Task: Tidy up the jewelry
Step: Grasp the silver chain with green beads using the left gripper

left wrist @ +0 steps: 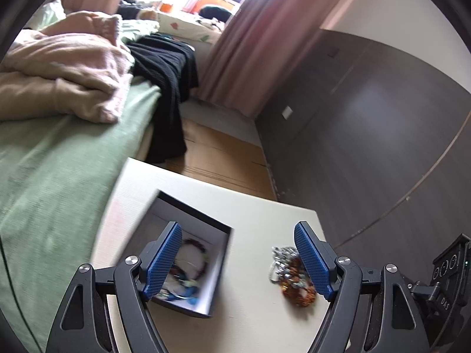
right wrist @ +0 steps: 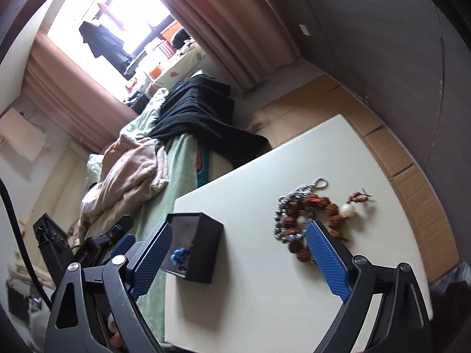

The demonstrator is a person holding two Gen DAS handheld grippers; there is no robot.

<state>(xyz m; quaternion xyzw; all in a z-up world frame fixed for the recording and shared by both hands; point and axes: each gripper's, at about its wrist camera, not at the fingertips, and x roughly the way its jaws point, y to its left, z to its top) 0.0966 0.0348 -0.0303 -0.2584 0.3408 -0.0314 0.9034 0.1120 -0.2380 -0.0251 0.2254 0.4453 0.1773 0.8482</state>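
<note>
A home bedroom — unmade bed (left wrist: pixel 59 153), pink curtains (left wrist: pixel 235 44).

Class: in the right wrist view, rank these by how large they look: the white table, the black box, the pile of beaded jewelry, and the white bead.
Largest to smallest:
1. white table
2. black box
3. pile of beaded jewelry, close to the box in apparent size, so that order is unsure
4. white bead

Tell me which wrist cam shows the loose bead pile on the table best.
Right wrist. The bead pile lies sharp and almost whole there: silver chain, brown beads, white bead, with only its near edge behind a blue finger. In the left wrist view the pile is motion-blurred and partly hidden by a finger.
</note>
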